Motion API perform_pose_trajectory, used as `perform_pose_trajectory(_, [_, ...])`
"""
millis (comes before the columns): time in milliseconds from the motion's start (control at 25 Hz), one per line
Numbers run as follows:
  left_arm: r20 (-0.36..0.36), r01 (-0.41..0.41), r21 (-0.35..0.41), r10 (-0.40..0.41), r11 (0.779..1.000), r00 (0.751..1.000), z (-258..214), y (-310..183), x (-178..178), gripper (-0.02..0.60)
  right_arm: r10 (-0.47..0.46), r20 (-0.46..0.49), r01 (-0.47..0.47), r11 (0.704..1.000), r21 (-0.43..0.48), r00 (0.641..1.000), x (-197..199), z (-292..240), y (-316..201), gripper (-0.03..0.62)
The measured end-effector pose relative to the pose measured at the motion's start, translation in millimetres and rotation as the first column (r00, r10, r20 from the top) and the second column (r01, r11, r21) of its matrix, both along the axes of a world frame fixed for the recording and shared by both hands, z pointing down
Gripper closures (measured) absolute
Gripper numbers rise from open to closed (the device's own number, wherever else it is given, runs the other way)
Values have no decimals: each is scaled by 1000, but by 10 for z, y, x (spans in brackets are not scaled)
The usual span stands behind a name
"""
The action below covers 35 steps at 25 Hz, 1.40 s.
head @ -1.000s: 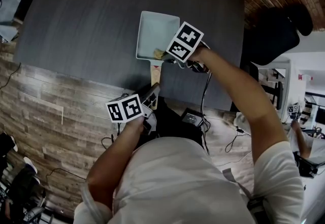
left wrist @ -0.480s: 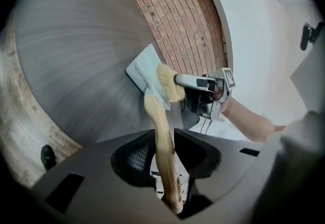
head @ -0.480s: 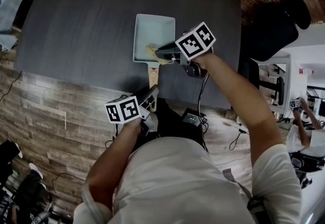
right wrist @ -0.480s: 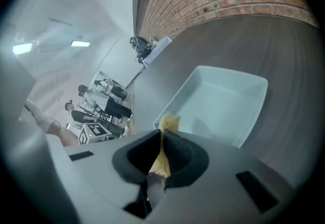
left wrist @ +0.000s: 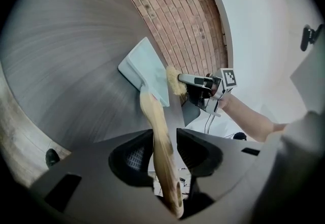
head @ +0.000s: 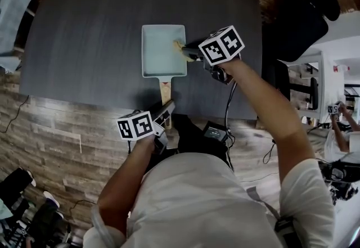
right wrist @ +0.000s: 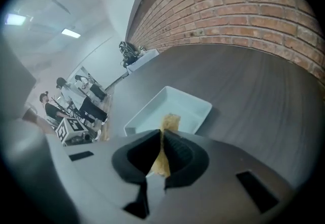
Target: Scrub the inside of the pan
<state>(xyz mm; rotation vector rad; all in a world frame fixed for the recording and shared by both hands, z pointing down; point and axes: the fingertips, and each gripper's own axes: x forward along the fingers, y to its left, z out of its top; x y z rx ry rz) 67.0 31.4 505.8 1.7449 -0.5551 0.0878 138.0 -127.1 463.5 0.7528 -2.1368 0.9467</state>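
Observation:
A pale blue rectangular pan [head: 160,50] lies on the dark table, its wooden handle [head: 165,91] pointing toward me. My left gripper [head: 167,108] sits at the handle's near end. In the left gripper view the handle [left wrist: 160,131] runs between the jaws with a thin gap on the right; the jaws have just been opening. My right gripper [head: 185,52] is shut on a yellow sponge [head: 178,46], which hangs over the pan's right rim. The right gripper view shows the sponge [right wrist: 169,122] pinched between the pads above the pan [right wrist: 177,106].
The dark grey table [head: 84,27] reaches far to the left and back. A pale cloth [head: 16,8] lies at its left edge. A black seat [head: 301,22] stands to the right. Cables and a black box [head: 214,131] lie on the wood floor below me.
My right gripper has lifted the sponge from the pan's near floor up to its right rim and turned more level. The left gripper has stayed at the handle.

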Motion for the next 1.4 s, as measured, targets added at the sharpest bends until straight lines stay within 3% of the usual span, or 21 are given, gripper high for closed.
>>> perform_pose_trajectory(320, [5,-14,-34,15,999,1000,31,-3,-33,463,173,-132,-156,980,125,976,520,133,-493,562])
perform_pose_trajectory(560, [15,-43,-44,44,998,999,23,1,-9,465,276,-139,-256,956,143,951,692,309,-874,562])
perform_pose_trajectory(1000, [15,-108,-43,108,993,994,30,2,-9,465,115,-25,-114,993,19,993,429,531,-447,562])
perform_pose_trajectory(1400, [8,-120,-49,121,992,993,28,3,-3,465,38,93,-37,999,-18,995,296,500,67,562])
